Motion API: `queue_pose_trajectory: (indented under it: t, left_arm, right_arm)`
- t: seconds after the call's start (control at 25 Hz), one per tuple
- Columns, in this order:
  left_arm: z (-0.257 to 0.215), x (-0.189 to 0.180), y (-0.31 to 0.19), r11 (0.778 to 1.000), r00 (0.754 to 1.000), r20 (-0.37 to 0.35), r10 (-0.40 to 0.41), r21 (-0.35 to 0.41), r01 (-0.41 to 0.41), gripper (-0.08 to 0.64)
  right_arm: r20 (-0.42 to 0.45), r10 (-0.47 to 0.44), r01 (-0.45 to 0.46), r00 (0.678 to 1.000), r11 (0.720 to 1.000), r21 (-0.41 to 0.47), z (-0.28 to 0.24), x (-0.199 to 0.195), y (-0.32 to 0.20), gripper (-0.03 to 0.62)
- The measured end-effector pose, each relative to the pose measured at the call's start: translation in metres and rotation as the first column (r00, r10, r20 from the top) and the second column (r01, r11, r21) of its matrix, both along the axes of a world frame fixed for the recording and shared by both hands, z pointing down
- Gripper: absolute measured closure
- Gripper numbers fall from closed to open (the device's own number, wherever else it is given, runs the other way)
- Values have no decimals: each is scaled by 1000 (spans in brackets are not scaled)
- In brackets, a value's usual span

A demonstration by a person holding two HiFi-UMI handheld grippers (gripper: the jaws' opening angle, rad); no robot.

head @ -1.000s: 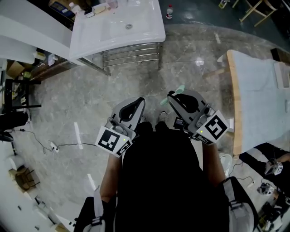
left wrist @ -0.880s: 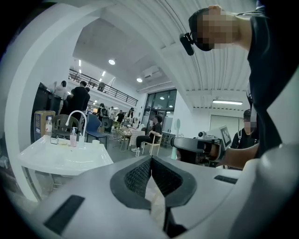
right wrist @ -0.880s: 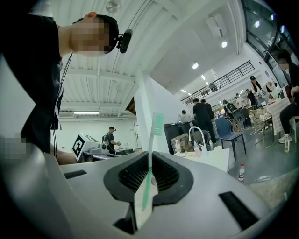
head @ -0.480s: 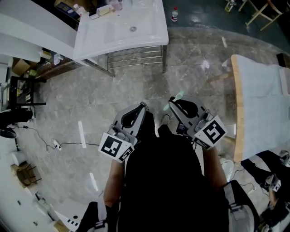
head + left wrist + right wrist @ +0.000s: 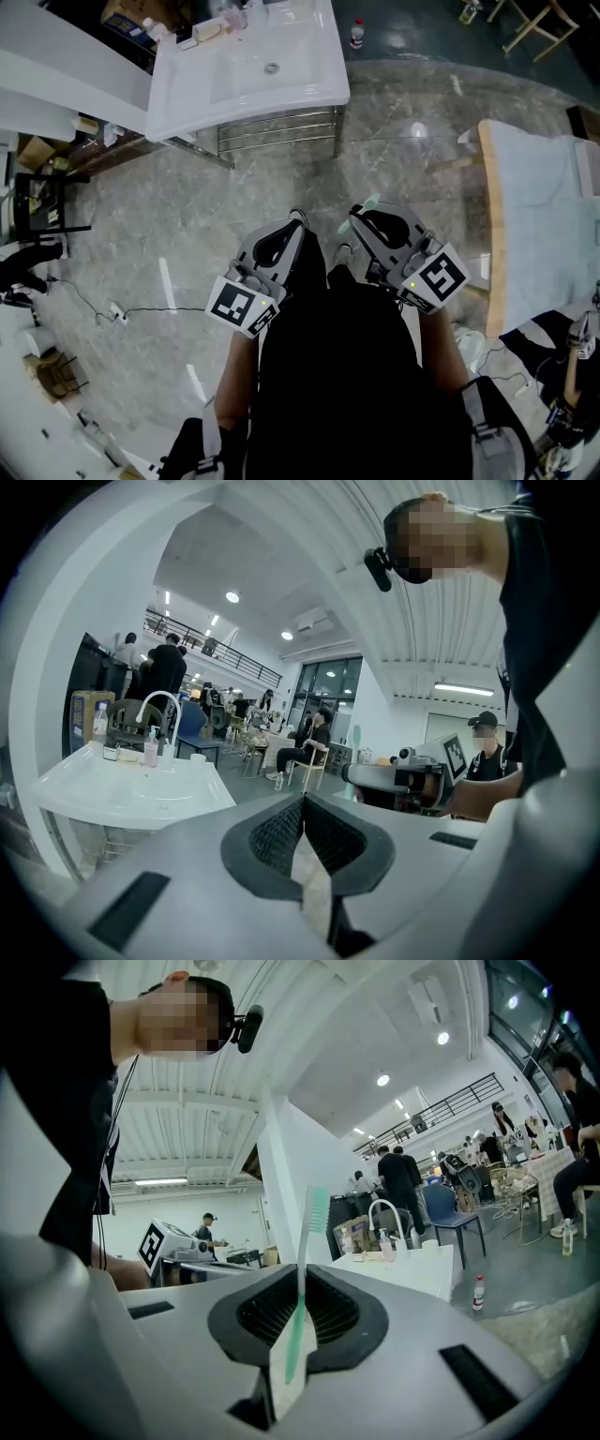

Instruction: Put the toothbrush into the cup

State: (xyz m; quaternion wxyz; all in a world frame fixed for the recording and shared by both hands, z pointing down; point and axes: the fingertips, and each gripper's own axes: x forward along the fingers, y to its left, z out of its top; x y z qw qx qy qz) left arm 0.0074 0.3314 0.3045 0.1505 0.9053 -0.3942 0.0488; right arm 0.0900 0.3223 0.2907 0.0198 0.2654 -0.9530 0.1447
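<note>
1. Toothbrush [image 5: 302,1288]: we see a slim brush with a mint-green handle, a white neck and a mint-green head. It stands nearly upright with its head toward 12 o'clock, its handle clamped between the pads of the right gripper [image 5: 355,213].
2. Cup [image 5: 197,757]: we find a small white cup upright on the white basin [image 5: 112,803], at 3 o'clock from the soap bottle [image 5: 150,747] and well apart from the toothbrush.
</note>
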Motion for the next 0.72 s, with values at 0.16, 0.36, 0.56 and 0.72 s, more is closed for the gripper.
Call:
queue_pose_trajectory:
  t: [0.16, 0.36, 0.56, 0.72]
  left_arm:
    - [-2, -18, -29, 1000, 1000, -13, 10, 10, -10, 552]
    - [-5, -50, -68, 999, 1000, -17, 15, 34, -14, 552]
    - [-8, -84, -108, 998, 1000, 2, 22, 59, -22, 552]
    - [-4, -111, -129, 996, 998, 25, 51, 73, -52, 552]
  right_arm:
    - [-25, 15, -15, 1000, 1000, -2, -2, -15, -27, 560]
    - [-44, 32, -32, 999, 999, 11, -9, -43, -65, 560]
    - [-58, 51, -51, 997, 999, 8, -12, -71, -104, 560]
    - [-68, 92, -92, 993, 996, 3, -10, -89, -128, 560]
